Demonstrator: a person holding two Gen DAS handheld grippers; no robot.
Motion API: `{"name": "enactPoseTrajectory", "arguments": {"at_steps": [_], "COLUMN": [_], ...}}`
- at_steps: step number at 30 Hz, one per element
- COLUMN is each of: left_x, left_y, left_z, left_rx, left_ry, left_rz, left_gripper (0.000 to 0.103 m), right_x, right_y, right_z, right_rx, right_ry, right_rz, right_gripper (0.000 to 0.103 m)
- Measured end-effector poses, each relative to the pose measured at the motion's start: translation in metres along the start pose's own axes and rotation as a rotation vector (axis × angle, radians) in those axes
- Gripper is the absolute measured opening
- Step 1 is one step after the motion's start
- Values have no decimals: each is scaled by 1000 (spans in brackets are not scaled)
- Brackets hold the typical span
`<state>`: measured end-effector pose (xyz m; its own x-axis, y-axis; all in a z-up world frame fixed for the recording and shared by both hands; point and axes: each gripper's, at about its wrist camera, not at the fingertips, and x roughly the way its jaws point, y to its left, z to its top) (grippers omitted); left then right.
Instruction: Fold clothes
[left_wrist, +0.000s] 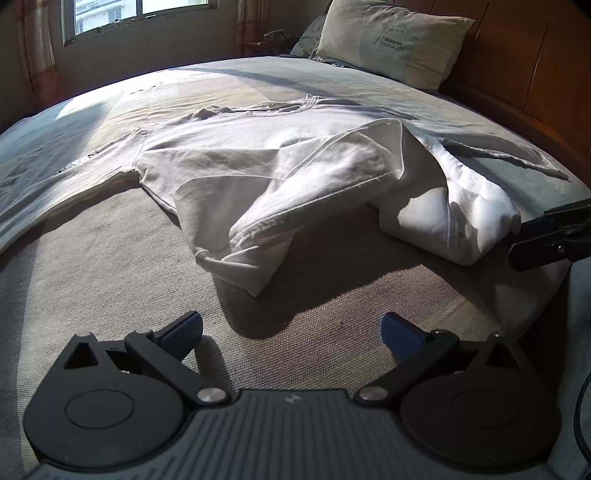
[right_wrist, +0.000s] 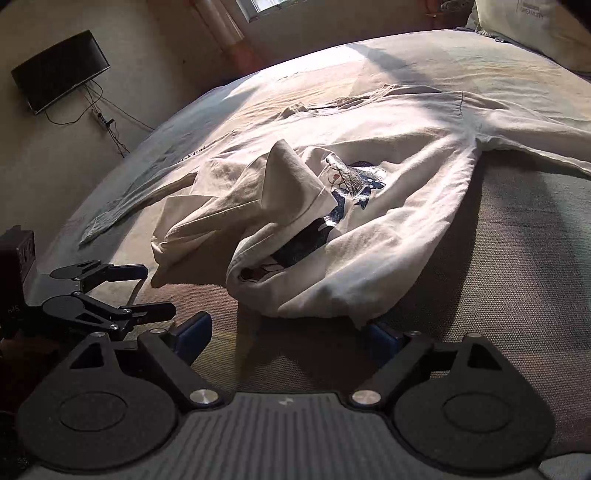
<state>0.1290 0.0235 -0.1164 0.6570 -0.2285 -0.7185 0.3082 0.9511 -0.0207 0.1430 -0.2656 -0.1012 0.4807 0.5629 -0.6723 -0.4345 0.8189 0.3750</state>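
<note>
A white T-shirt (left_wrist: 258, 158) lies spread across the bed, collar toward the pillow, with its lower part bunched into loose folds near me. The right wrist view shows a dark printed picture on the T-shirt (right_wrist: 406, 166), partly covered by a flipped-up fold. My left gripper (left_wrist: 291, 328) is open over bare bedding, short of the crumpled hem. It also appears low at the left of the right wrist view, left gripper (right_wrist: 147, 291). My right gripper (right_wrist: 288, 332) is open right at the hem, which reaches the tip of one finger (right_wrist: 384, 339). The right gripper (left_wrist: 517, 240) sits beside the bunched corner.
The bed (left_wrist: 110, 258) has a coarse grey-beige cover. A pillow (left_wrist: 391, 40) leans against the wooden headboard (left_wrist: 535, 74). A window (left_wrist: 110, 14) is behind the bed. A dark screen (right_wrist: 61, 70) with trailing cables hangs on the wall.
</note>
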Motion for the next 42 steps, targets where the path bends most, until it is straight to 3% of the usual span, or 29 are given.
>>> {"name": "enactPoseTrajectory", "arguments": {"at_steps": [2, 5, 8, 11, 14, 18, 24, 27, 32, 34, 36, 42], "left_x": [-1, -2, -2, -3, -4, -3, 3, 9, 28, 36, 43, 49], "left_y": [-3, -6, -5, -5, -7, -11, -15, -17, -27, -25, -18, 20], "left_z": [2, 5, 8, 11, 14, 14, 16, 25, 41, 47, 54, 90], "left_rx": [18, 31, 31, 41, 54, 78, 136, 165, 298, 356, 395, 364], "left_ry": [-5, -6, -10, -15, -26, -30, -34, -41, -70, -79, -80, -131], "left_rz": [4, 15, 19, 37, 44, 36, 55, 82, 138, 194, 239, 296], "left_gripper": [102, 102, 102, 102, 102, 102, 102, 102, 102, 102, 102, 102], "right_x": [9, 29, 53, 85, 87, 42, -16, -10, 38, 39, 40, 37], "right_y": [6, 7, 1, -21, -36, -31, 9, 31, 61, 67, 65, 27], "right_z": [15, 47, 79, 114, 128, 114, 59, 27, -11, -6, 5, 66], "right_rx": [-95, -231, -329, -283, -193, -169, -440, -596, -843, -899, -936, -825], "right_ry": [-3, -22, -25, 9, -28, -141, -117, -32, 60, 30, 4, -74], "right_rz": [-19, -102, -180, -166, -161, -167, -124, -144, -305, -326, -407, -490], "right_gripper": [89, 74, 73, 73, 73, 76, 92, 95, 95, 95, 95, 96]}}
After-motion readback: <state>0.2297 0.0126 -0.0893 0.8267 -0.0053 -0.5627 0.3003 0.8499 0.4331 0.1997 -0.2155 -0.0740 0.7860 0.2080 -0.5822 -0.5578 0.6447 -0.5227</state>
